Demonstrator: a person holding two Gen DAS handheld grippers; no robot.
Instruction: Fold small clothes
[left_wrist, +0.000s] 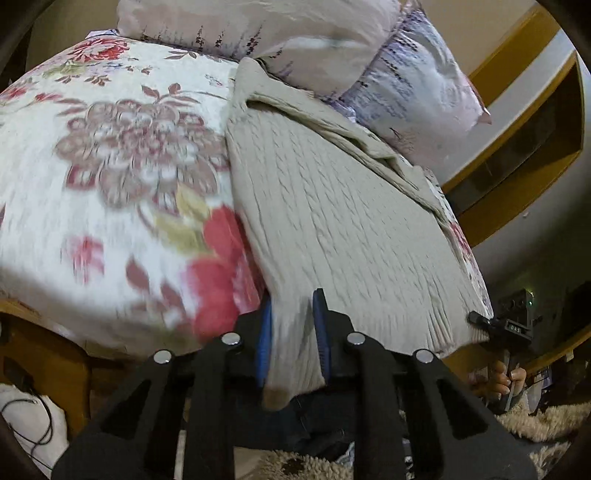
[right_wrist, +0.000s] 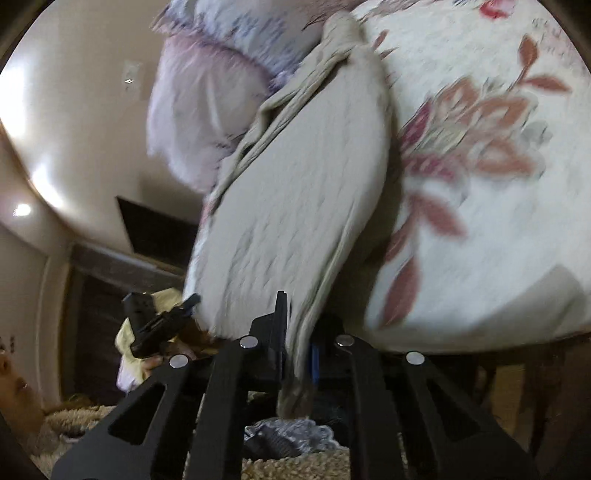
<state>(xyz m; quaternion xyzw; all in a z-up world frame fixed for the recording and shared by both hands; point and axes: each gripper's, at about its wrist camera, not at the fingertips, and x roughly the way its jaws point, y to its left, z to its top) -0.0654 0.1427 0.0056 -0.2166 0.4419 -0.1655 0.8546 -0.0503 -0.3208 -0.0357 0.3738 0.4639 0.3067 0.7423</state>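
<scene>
Left gripper (left_wrist: 291, 317) fingers clamped on beige cable-knit sweater (left_wrist: 332, 229) hem at 6 o'clock, right gripper (right_wrist: 295, 332) fingers pinching the opposite hem corner, sweater spread on floral bedspread (left_wrist: 110, 166), pillows (left_wrist: 295, 37) at 12 o'clock

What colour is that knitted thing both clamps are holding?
Beige, with a cable-knit texture; the sweater shows best in the left wrist view.

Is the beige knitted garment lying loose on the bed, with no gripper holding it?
No: the left gripper is closed on the near edge of the beige knitted garment, and the right gripper pinches its other corner.
</scene>
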